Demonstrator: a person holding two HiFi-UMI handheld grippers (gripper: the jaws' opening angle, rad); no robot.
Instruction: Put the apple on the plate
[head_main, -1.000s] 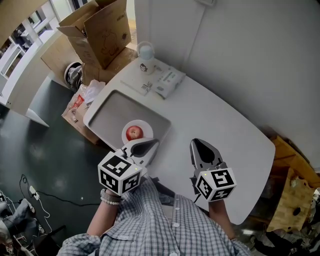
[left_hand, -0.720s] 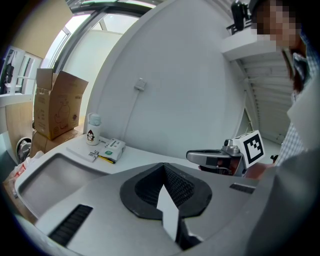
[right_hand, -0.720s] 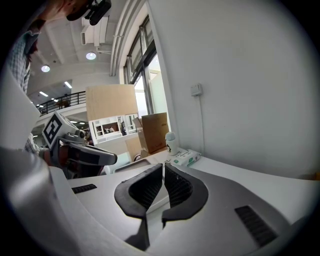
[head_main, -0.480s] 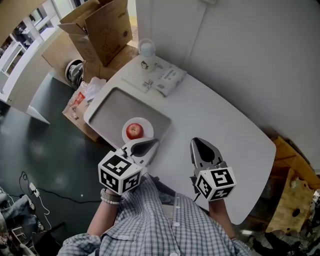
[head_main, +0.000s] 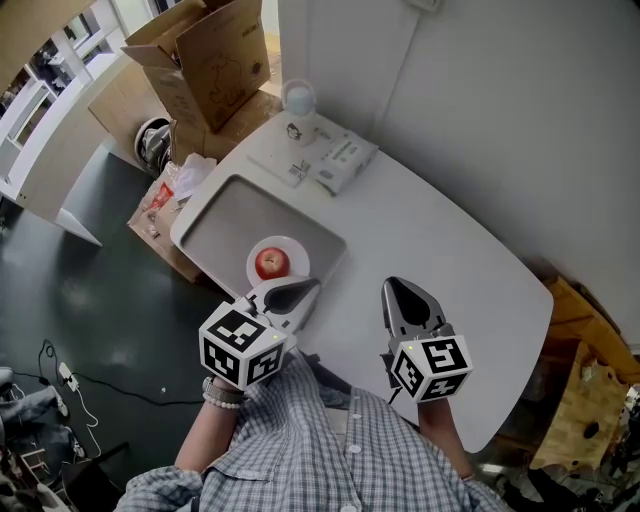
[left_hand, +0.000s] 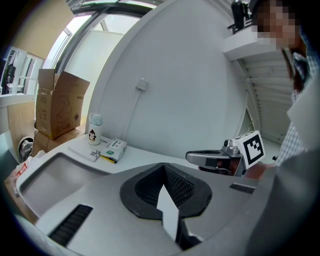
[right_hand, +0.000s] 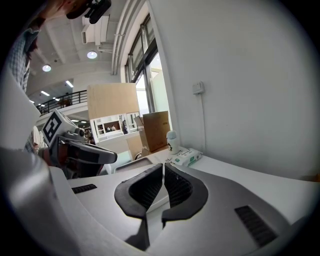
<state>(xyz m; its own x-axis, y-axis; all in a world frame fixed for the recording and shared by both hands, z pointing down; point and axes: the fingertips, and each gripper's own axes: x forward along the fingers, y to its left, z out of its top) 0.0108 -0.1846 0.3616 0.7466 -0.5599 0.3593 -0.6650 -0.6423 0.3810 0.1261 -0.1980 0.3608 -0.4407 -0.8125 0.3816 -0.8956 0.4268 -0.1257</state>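
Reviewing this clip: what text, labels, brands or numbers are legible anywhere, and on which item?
No text can be read.
cardboard box: faint print, too blurred to read.
wipes pack: green label, too small.
bottle: a cartoon figure, no legible words.
left gripper, right gripper: cubes show square markers only.
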